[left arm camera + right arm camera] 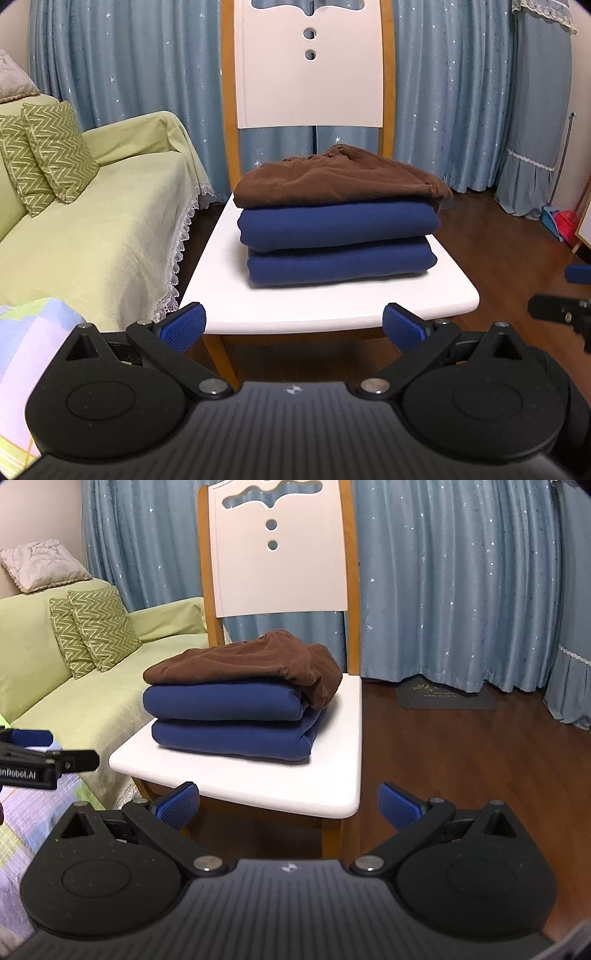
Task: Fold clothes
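Before chair [332, 306] edge | left tool [293, 326], right tool [288, 805] (both spread) | stack [338, 221] central

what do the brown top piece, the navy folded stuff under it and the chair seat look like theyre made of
Brown garment: soft, matte, thin knit or brushed fabric, judging by its fine wrinkles and limp draped edge.
Navy folded cloth: thicker, fleece-like matte fabric; its folds are rounded and plump.
Chair seat: probably white-painted wood with a smooth, semi-gloss finish; the frame shows bare orange-toned wood.
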